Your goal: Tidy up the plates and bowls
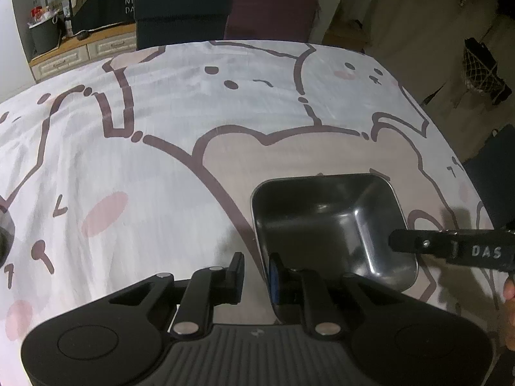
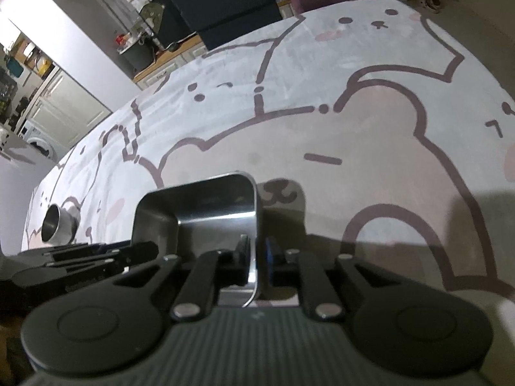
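Note:
A square steel bowl (image 1: 331, 225) sits on the cartoon-print tablecloth (image 1: 161, 160). My left gripper (image 1: 256, 273) straddles the bowl's left wall, one finger outside and one inside, with a gap still showing beside the rim. The right gripper's finger (image 1: 450, 247) reaches in from the right onto the bowl's right rim. In the right wrist view the same bowl (image 2: 206, 212) is in front, and my right gripper (image 2: 257, 254) is shut on its right wall. A round steel bowl (image 2: 56, 225) lies on its side at the far left.
The table's far edge meets dark and maroon chair backs (image 1: 225, 3). A wooden cabinet (image 1: 83, 51) with clutter stands beyond at the left. The left gripper's body (image 2: 80, 257) shows left of the square bowl in the right wrist view.

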